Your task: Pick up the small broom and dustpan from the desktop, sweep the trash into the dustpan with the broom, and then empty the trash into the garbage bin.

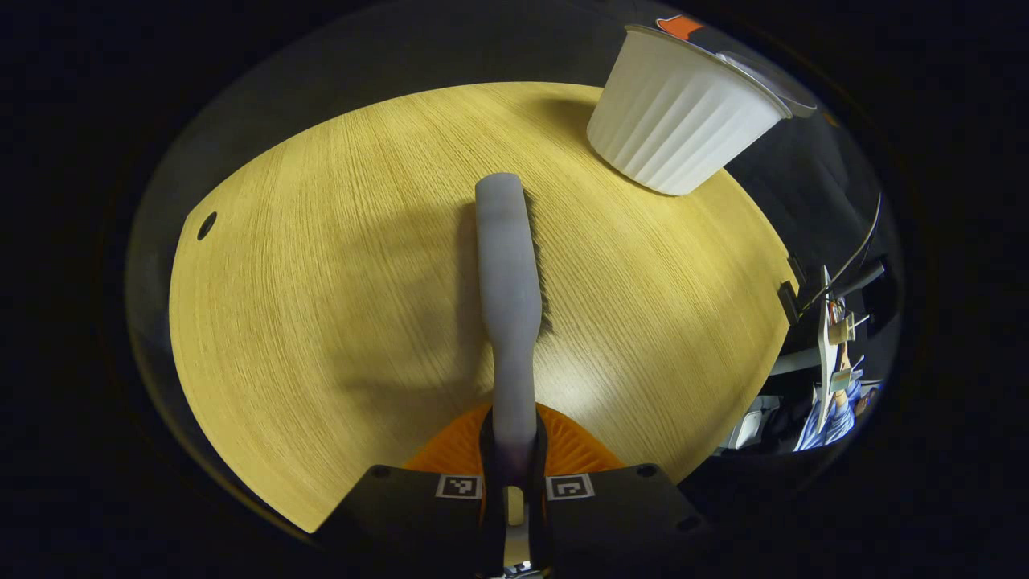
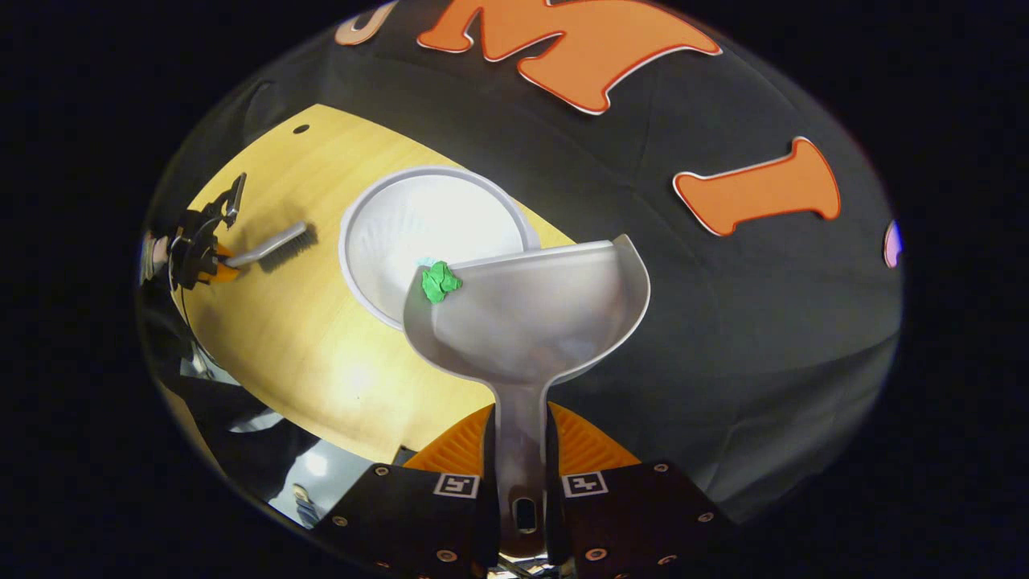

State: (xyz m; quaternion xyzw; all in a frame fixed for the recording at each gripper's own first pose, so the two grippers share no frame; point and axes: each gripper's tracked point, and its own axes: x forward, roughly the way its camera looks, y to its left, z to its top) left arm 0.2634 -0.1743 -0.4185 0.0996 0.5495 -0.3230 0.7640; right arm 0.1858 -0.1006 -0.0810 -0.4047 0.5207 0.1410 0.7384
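Broom (image 1: pixel 508 265): small, pale grey plastic back and handle, dark bristles showing along its right edge in the left gripper view. It lies out over the table (image 1: pixel 321 305), handle toward the camera; whether the bristles touch the wood cannot be told. In the right gripper view the same broom (image 2: pixel 277 245) appears far off at the left side of the table, bristles down and near the surface.

Left gripper (image 1: pixel 513 482): fingers closed narrowly on the broom's handle, one on each side, pressing it. In the right gripper view this gripper (image 2: pixel 211 259) shows small at the table's left edge.

Dustpan (image 2: pixel 530 314): translucent grey-white, wide rounded scoop with a raised back wall and a short flat handle with a hanging hole. It is held tilted over the garbage bin (image 2: pixel 378 241), its left corner overlapping the bin's rim.

Trash (image 2: pixel 440 281): one crumpled green paper ball, sitting at the dustpan's left corner, just at the bin's rim.

Garbage bin: white, round, open top; in the left gripper view its ribbed outer wall (image 1: pixel 683 121) stands at the table's far right edge.

Right gripper (image 2: pixel 521 482): fingers drawn in close on the dustpan's handle, gripping it from both sides.

Table: light yellow wood grain, small round hole (image 1: pixel 207 225) near a corner.
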